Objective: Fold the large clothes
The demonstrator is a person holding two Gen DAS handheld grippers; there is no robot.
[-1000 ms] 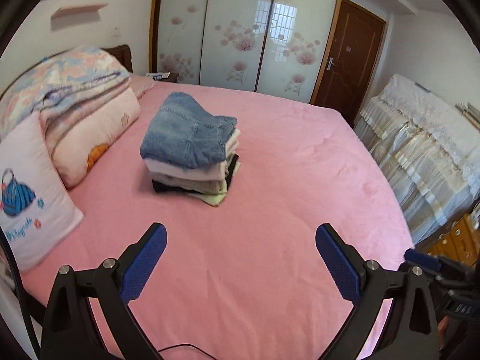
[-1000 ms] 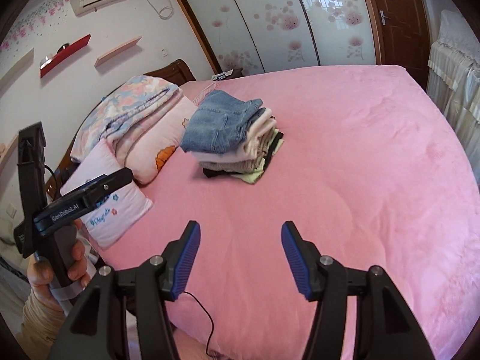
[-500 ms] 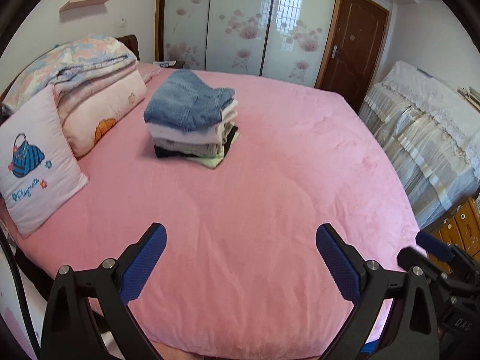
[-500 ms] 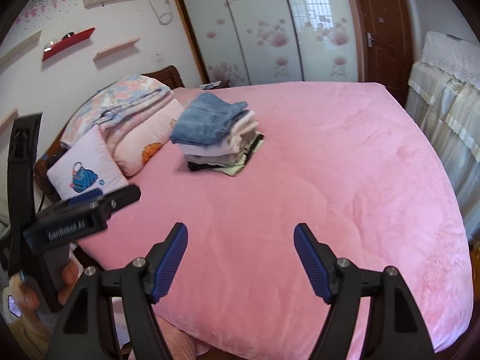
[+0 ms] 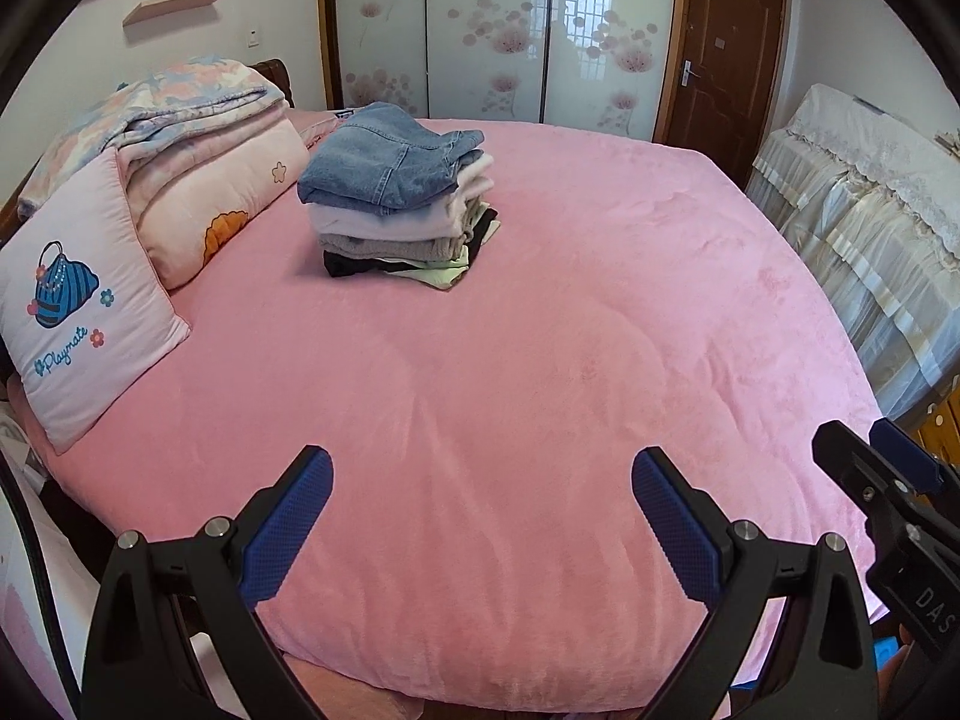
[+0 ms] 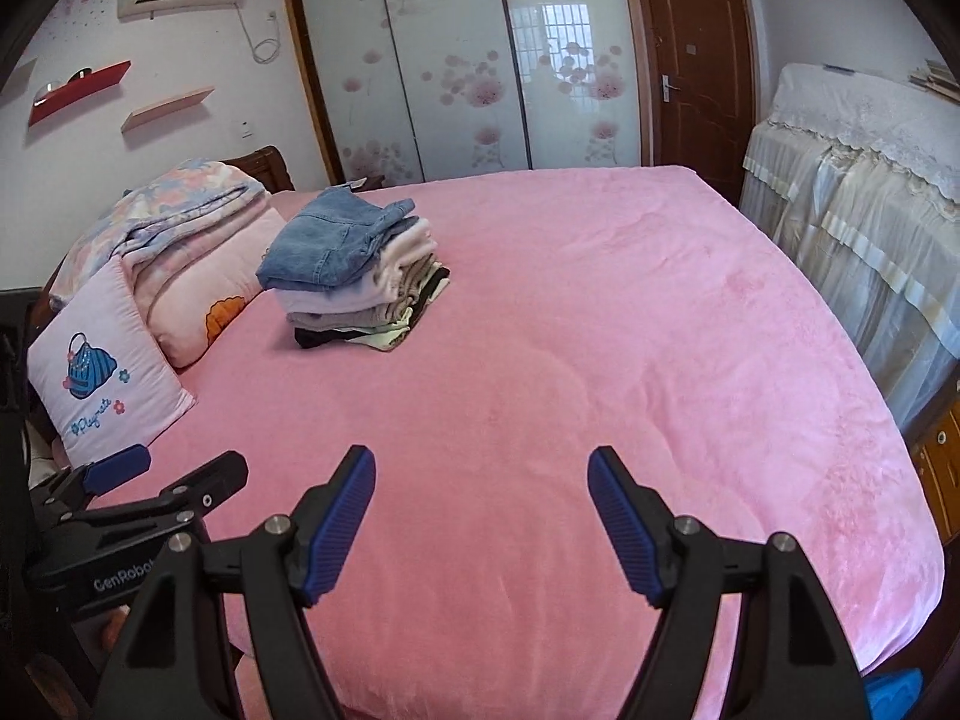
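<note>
A stack of folded clothes (image 5: 399,204) with blue jeans on top sits on the pink bed (image 5: 540,372), toward the far left near the pillows; it also shows in the right wrist view (image 6: 354,276). My left gripper (image 5: 480,516) is open and empty, held over the bed's near edge, far from the stack. My right gripper (image 6: 480,516) is open and empty, also over the near edge. Each gripper shows at the side of the other's view: the right one (image 5: 888,480), the left one (image 6: 138,492).
A bag-print pillow (image 5: 72,312), a pink pillow (image 5: 210,204) and a folded floral quilt (image 5: 174,102) lie along the bed's left side. A cloth-covered cabinet (image 5: 870,210) stands to the right. A sliding wardrobe (image 5: 492,36) and a brown door (image 5: 720,48) are behind the bed.
Both grippers have pulled back from the bed toward its near edge, so more of the bed and room shows. The jaws stay open and the stack has not moved.
</note>
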